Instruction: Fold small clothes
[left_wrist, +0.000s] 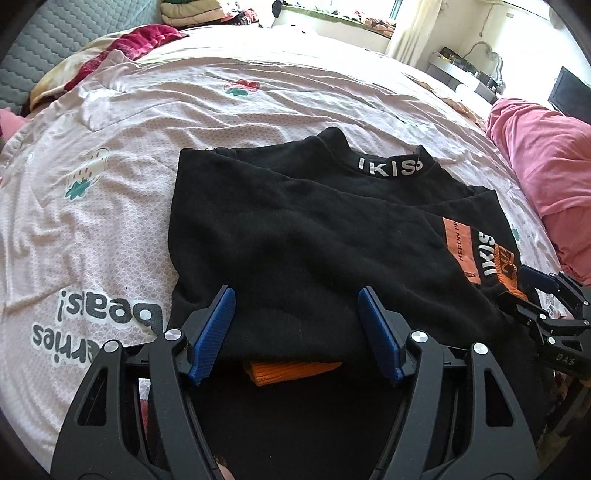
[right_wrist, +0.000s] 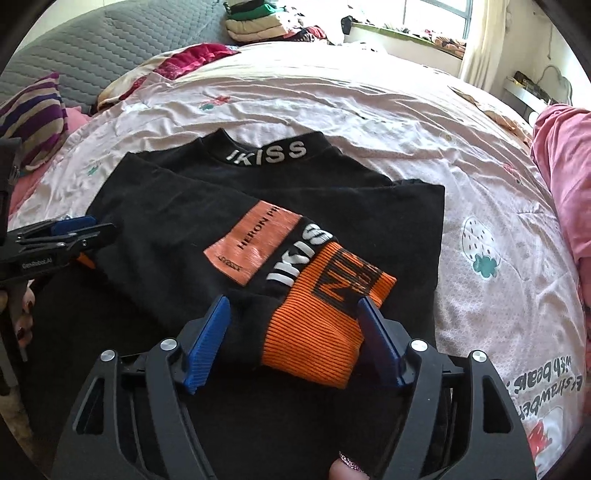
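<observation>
Clearly both grippers (left_wrist: 295, 332) (right_wrist: 291, 339) gape over sweater (right_wrist: 258, 192) hem

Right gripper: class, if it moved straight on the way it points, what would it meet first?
Probably the ribbed orange cuff of the black sweatshirt, lying between the right gripper's open fingers; depth is unclear.

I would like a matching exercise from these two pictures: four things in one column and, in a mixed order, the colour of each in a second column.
Things:
1. sweater
2. ribbed cuff
3. collar lettering
4. pads of the right tool

Colours:
A. blue
B. white
C. black
D. orange

Pairs: 1-C, 2-D, 3-B, 4-A
</observation>
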